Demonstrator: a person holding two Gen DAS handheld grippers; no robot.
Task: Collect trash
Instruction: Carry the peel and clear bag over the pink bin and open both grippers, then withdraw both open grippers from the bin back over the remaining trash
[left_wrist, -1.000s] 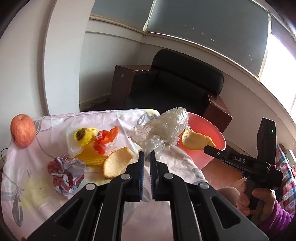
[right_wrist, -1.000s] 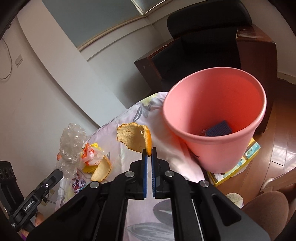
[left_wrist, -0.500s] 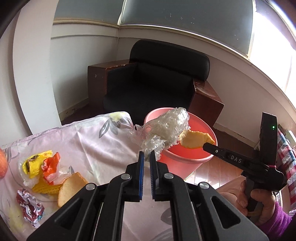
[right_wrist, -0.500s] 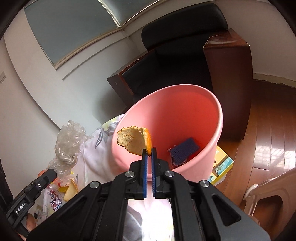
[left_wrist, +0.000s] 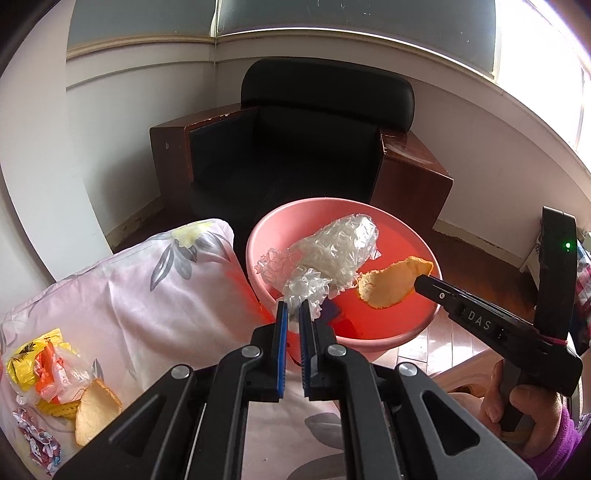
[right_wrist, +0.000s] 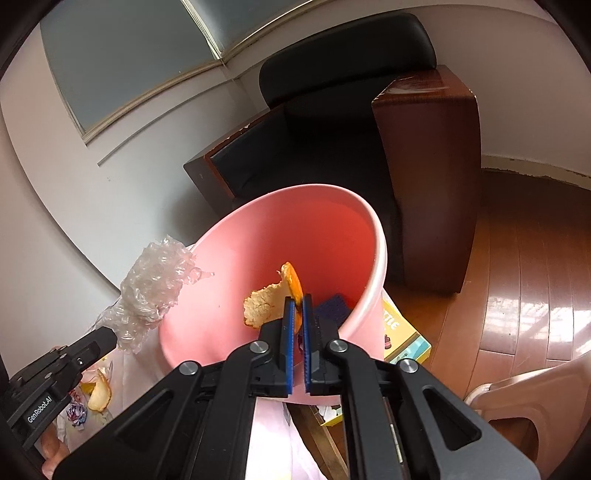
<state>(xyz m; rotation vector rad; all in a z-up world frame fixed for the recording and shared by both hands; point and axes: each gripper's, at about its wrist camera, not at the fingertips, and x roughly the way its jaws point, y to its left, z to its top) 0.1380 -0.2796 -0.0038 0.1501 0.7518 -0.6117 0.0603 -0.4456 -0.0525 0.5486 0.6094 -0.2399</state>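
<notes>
My left gripper (left_wrist: 291, 308) is shut on a crumpled clear plastic wrap (left_wrist: 332, 254) and holds it over the near rim of the pink bin (left_wrist: 258, 236). My right gripper (right_wrist: 298, 304) is shut on an orange peel (right_wrist: 271, 299) and holds it above the mouth of the pink bin (right_wrist: 380, 251). The peel (left_wrist: 388, 286) and the right gripper (left_wrist: 423, 282) also show in the left wrist view. A dark blue item (right_wrist: 334, 306) lies inside the bin. The plastic wrap (right_wrist: 155, 288) shows at the left of the right wrist view.
The table with a floral cloth (left_wrist: 147, 288) holds a yellow and orange wrapper pile (left_wrist: 44, 369), a second peel (left_wrist: 94, 410) and a crumpled colourful wrapper (left_wrist: 35, 437). A black armchair (left_wrist: 306, 147) stands behind the bin. A yellow box (right_wrist: 402, 336) lies on the wooden floor.
Both grippers have moved from over the table to the pink bin. The wrap and the peel now hang above the bin's mouth. Both stay shut on their items.
</notes>
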